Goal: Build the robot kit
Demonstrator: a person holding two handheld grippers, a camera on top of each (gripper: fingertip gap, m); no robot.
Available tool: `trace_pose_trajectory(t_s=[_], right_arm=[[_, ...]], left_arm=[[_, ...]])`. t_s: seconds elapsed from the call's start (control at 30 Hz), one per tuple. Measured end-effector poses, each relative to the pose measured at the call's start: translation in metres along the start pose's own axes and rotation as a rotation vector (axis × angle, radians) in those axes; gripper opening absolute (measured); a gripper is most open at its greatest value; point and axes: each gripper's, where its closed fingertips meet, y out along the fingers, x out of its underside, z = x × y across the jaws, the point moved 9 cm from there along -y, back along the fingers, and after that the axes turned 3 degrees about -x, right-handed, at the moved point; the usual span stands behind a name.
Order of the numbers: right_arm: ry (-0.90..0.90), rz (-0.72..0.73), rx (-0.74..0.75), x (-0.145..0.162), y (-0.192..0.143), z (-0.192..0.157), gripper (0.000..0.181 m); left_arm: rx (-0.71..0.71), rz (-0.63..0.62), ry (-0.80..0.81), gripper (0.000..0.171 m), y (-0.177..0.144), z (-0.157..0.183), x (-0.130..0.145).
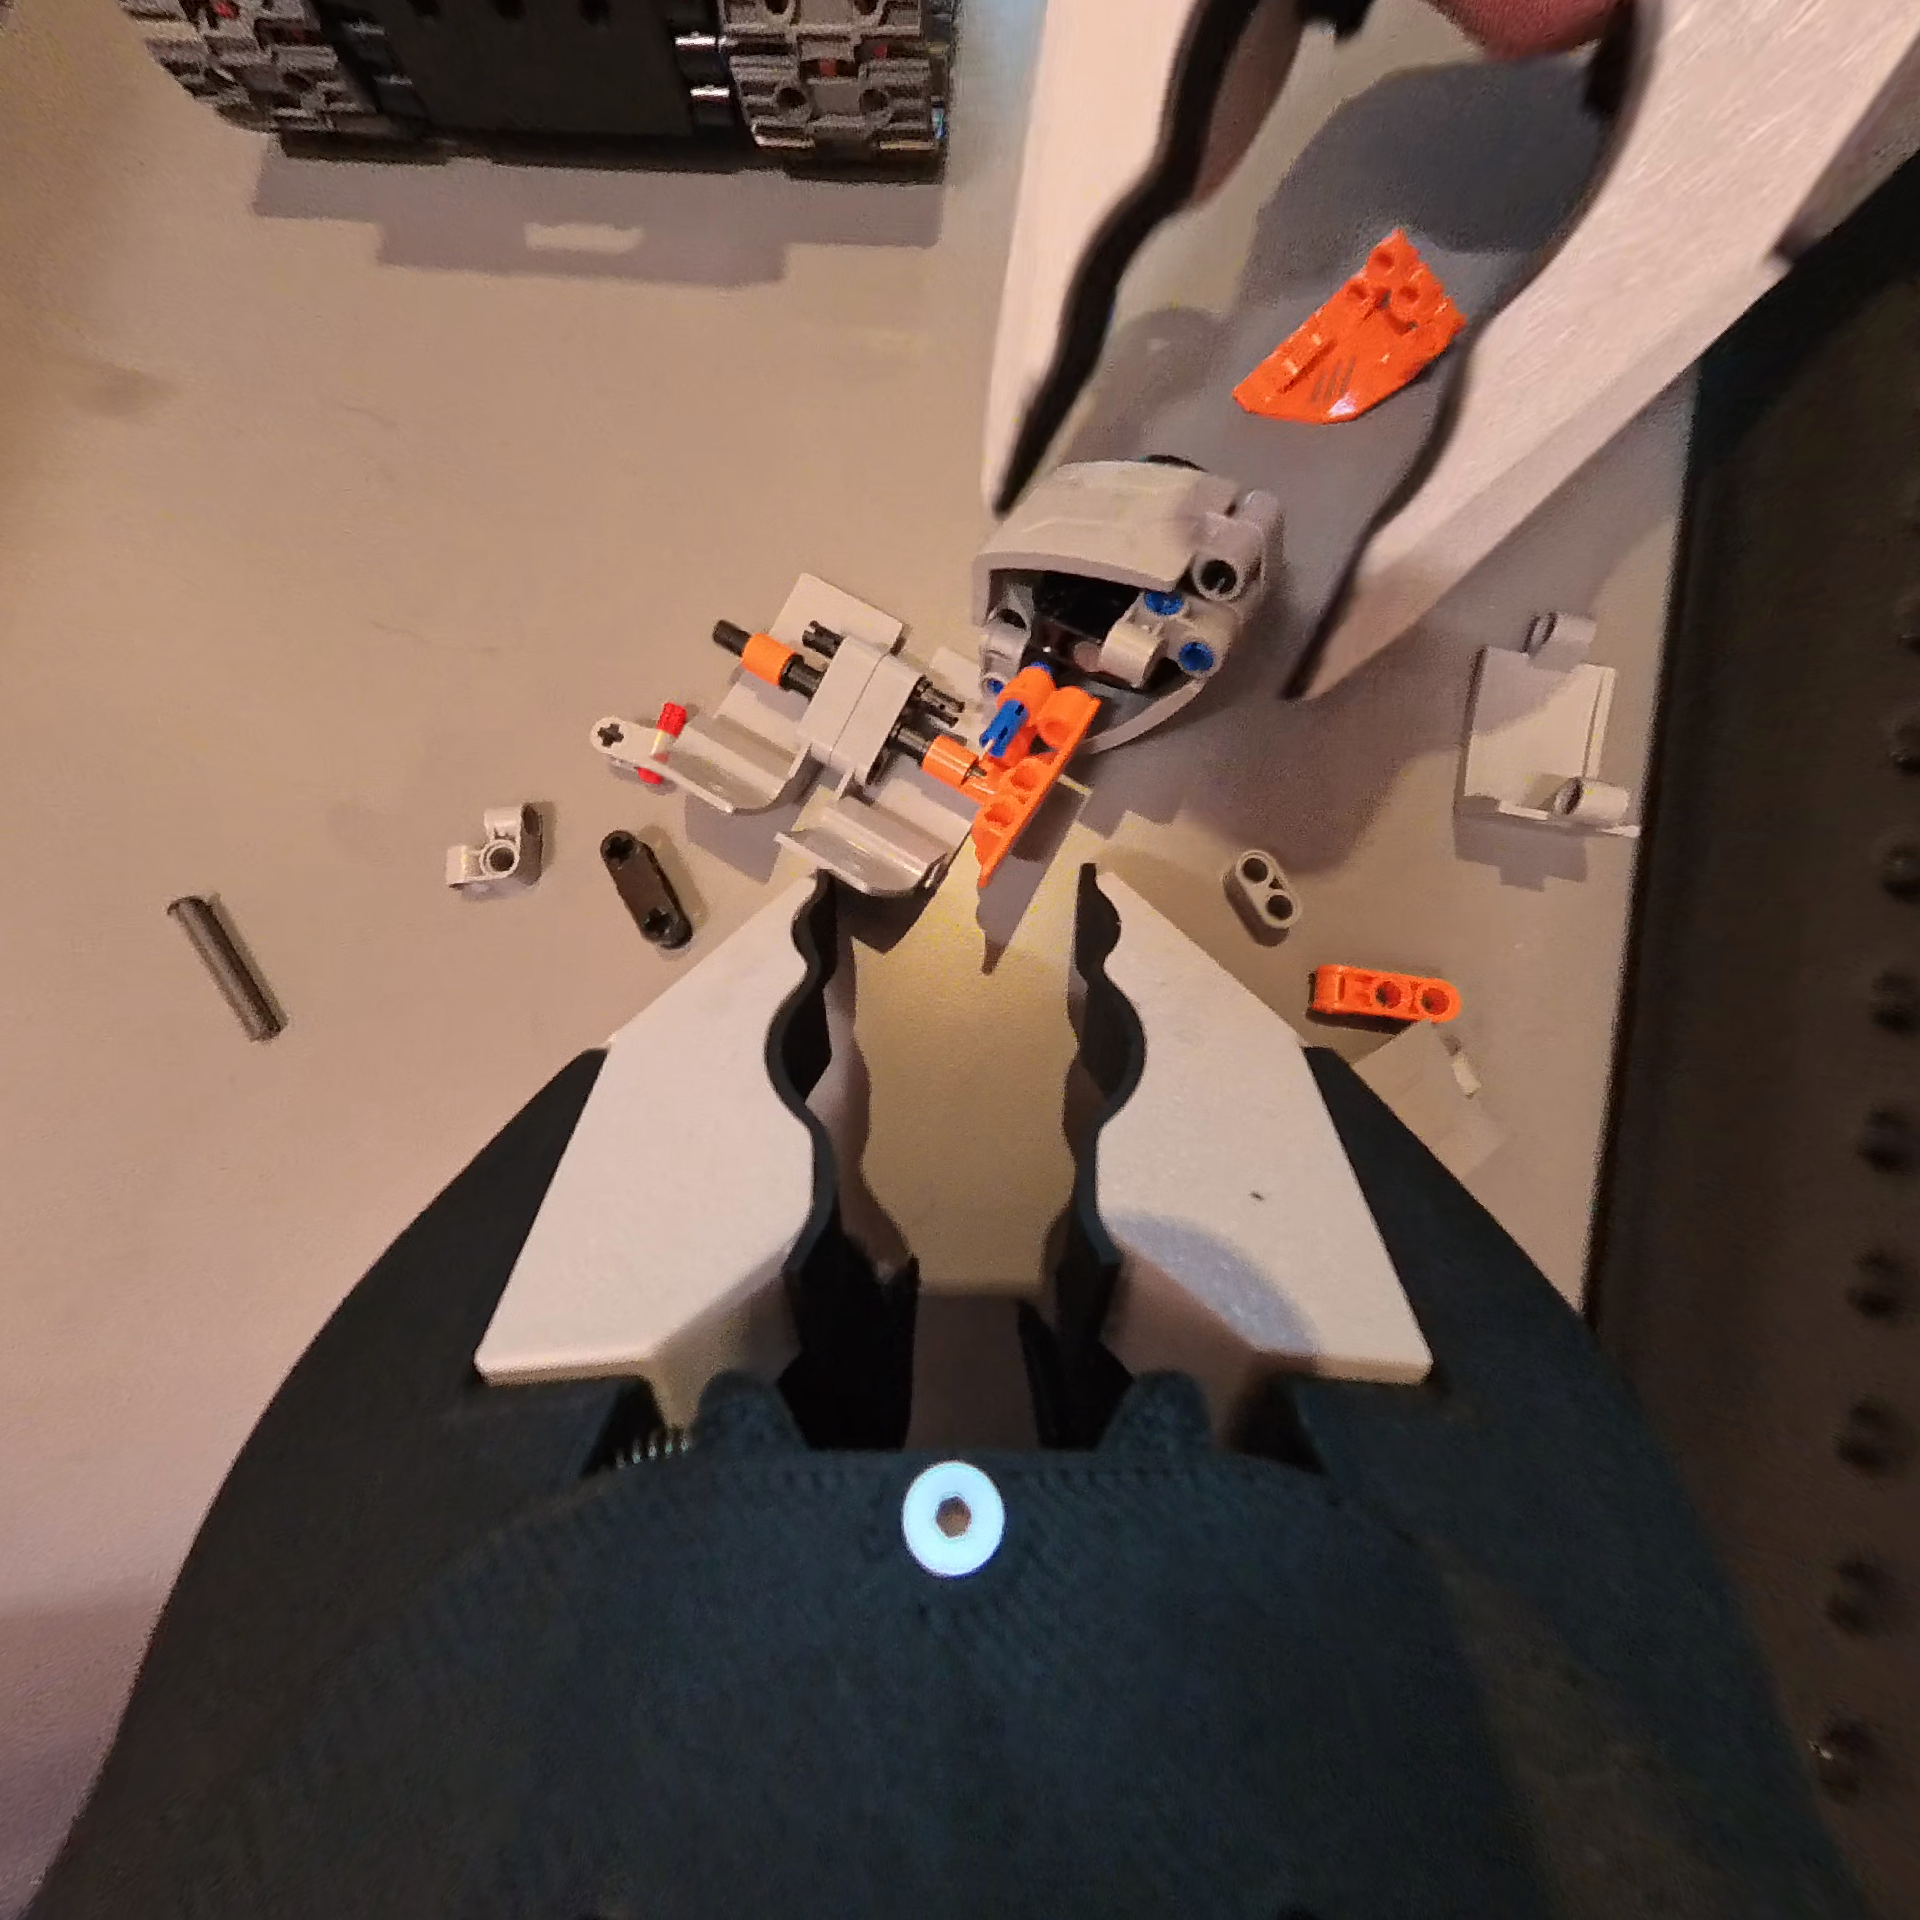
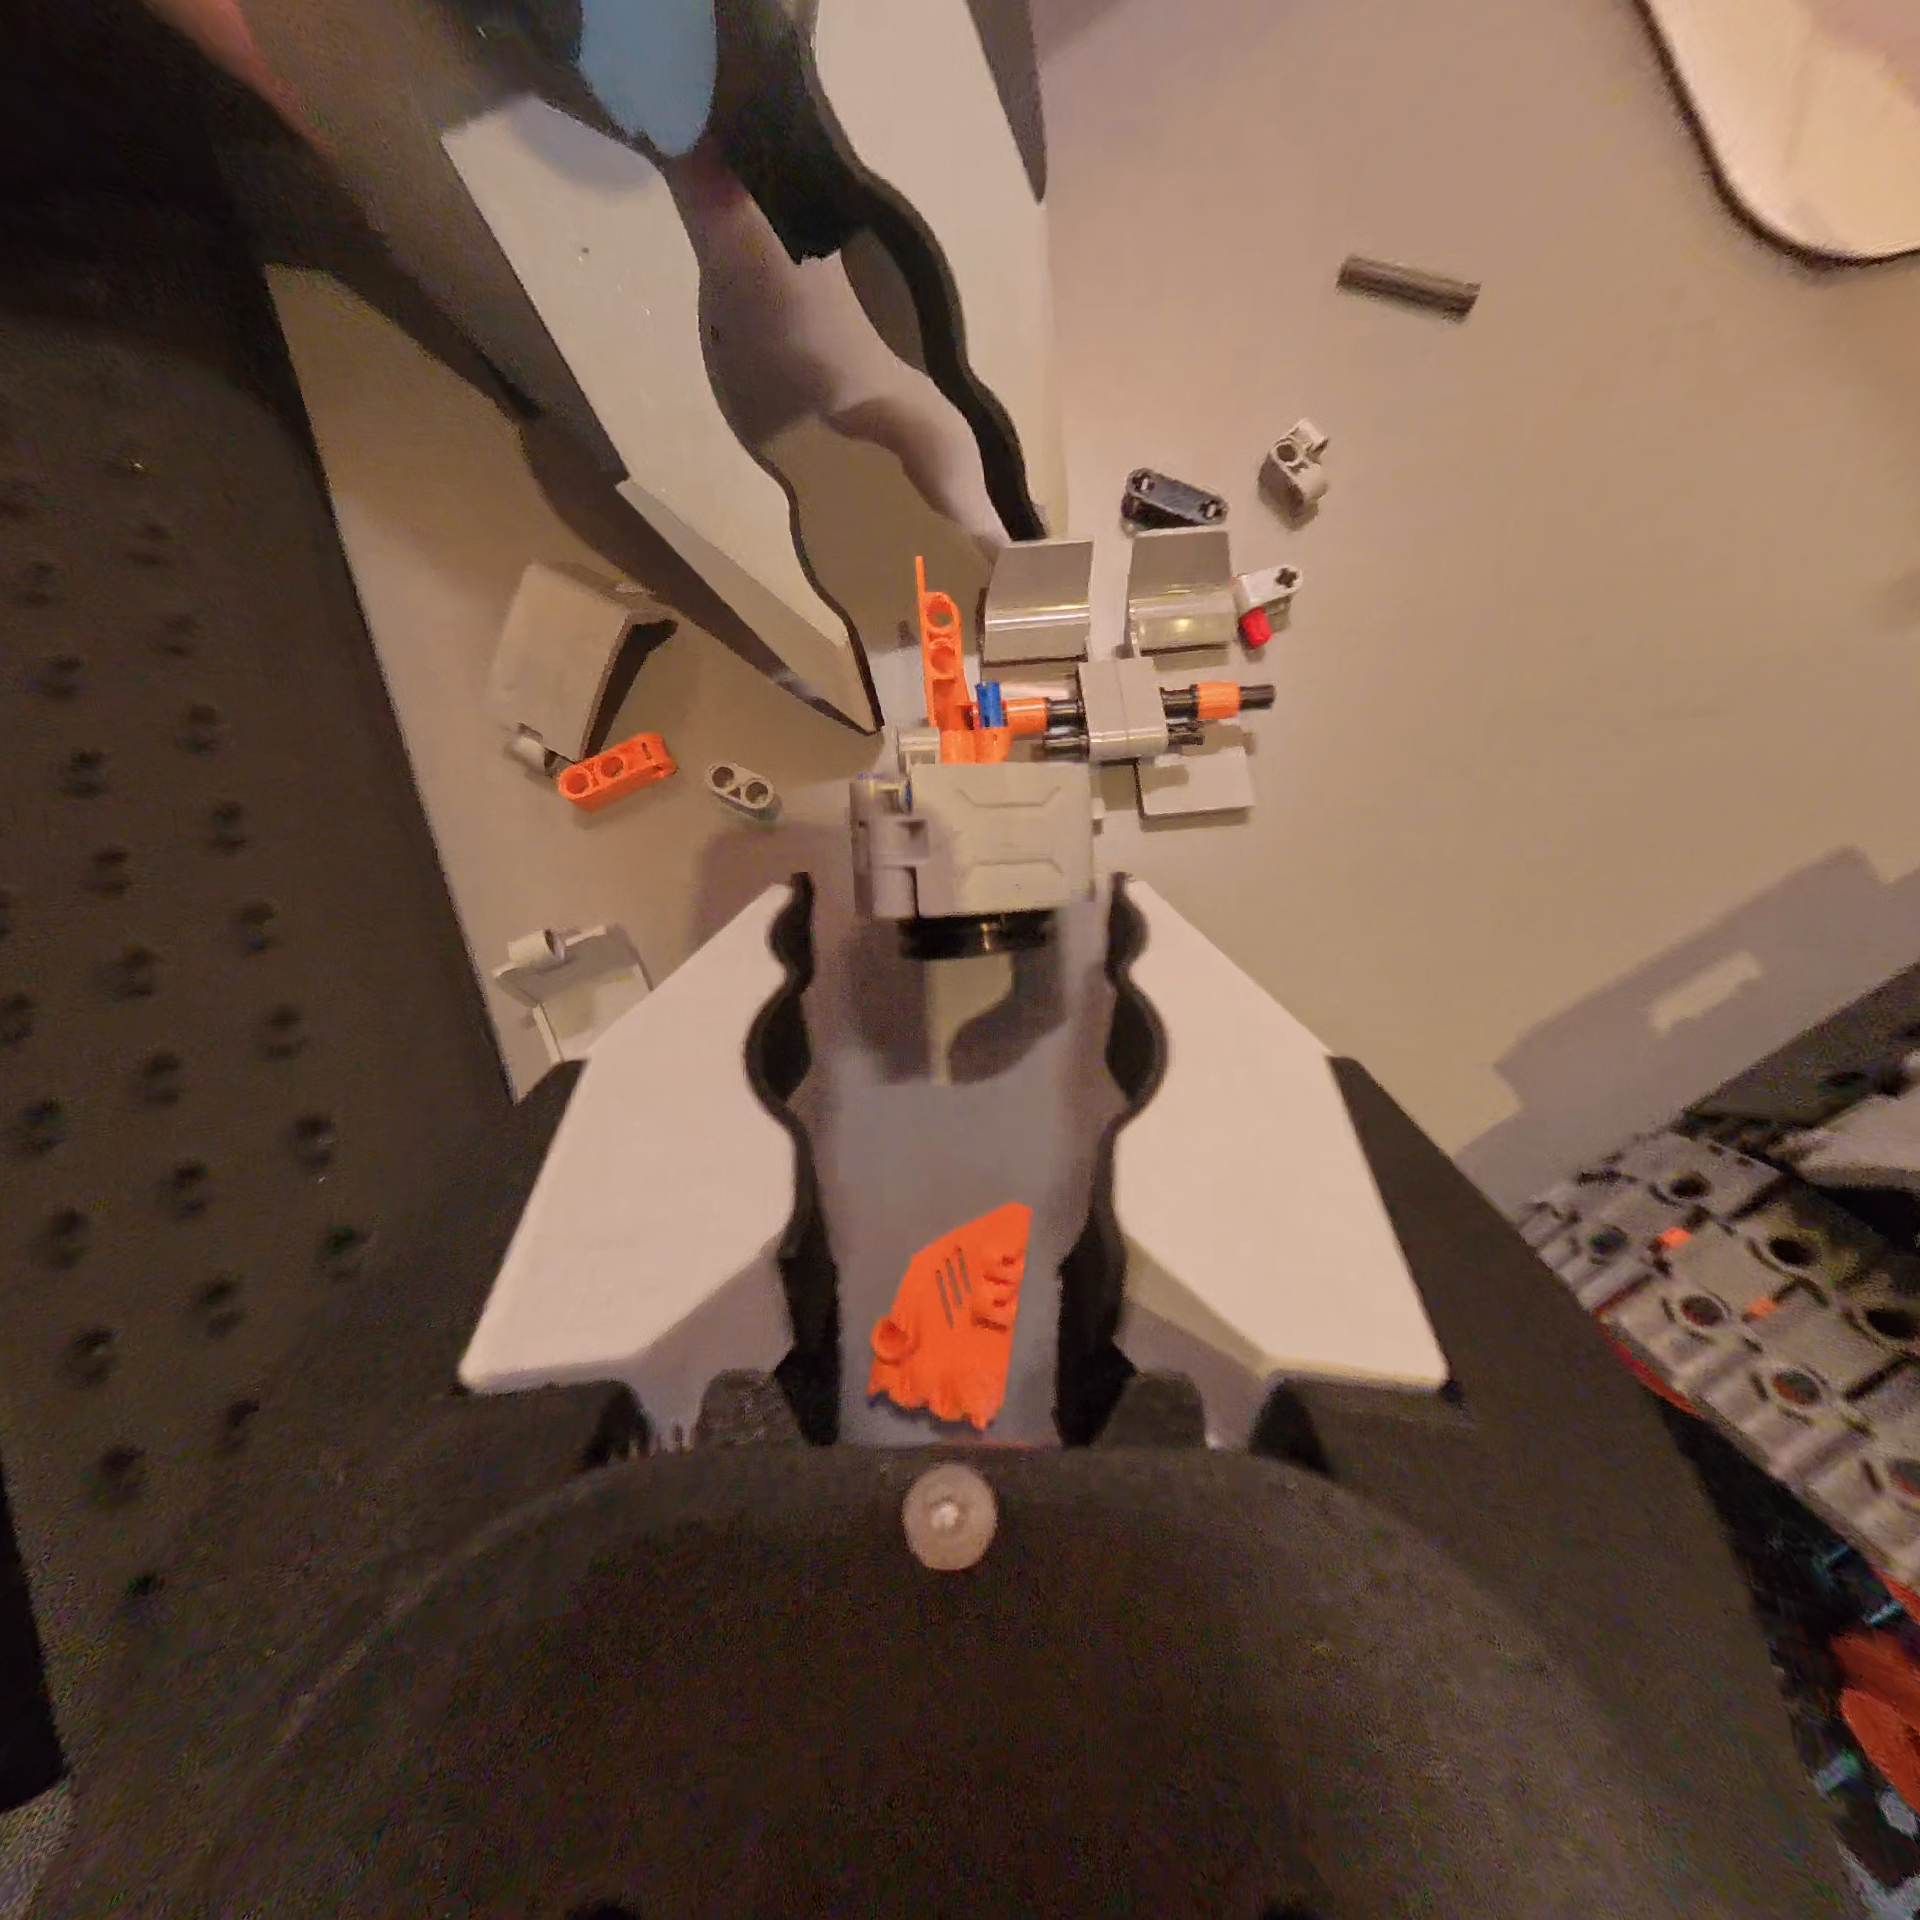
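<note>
Both sets of jaws spread and empty, left gripper (image 1: 951, 904) and right gripper (image 2: 956, 904) bracket the grey-and-orange brick assembly (image 1: 1023, 665) at their tips; a nudge could scatter loose pieces across the counter (image 1: 416, 520).

Each hand-held gripper (image 1: 951, 894) (image 2: 956, 894): black textured body, pale grey wavy-edged fingers.

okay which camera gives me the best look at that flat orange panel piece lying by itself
The left wrist view: the orange panel lies in open sight and fairly sharp between the right gripper's open fingers. The right wrist view shows the panel close up but smeared, its lower edge cut off.
</note>
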Motion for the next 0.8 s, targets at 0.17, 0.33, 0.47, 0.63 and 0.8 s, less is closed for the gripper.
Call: trace_pose_trajectory(t_s=[0.17,0.33,0.47,0.63,0.8], right_arm=[[0.027,0.034,-0.03,-0.004,-0.004,0.003,0.043],[0.062,0.026,-0.081,-0.002,-0.023,0.01,0.043],[0.014,-0.082,-0.113,0.0,-0.027,0.009,0.044],[0.042,-0.229,-0.158,0.005,-0.012,0.019,0.044],[0.051,-0.185,-0.134,0.002,-0.02,0.02,0.052]], left_arm=[[0.01,0.007,0.011,0.041,0.0,0.0,0.0],[-0.003,0.006,0.015,0.046,-0.001,-0.001,0.001],[-0.014,0.008,0.036,0.046,-0.003,0.001,0.001],[-0.013,0.032,0.074,0.048,-0.005,0.006,-0.003],[-0.035,0.01,0.069,0.053,-0.006,0.003,0.002]])
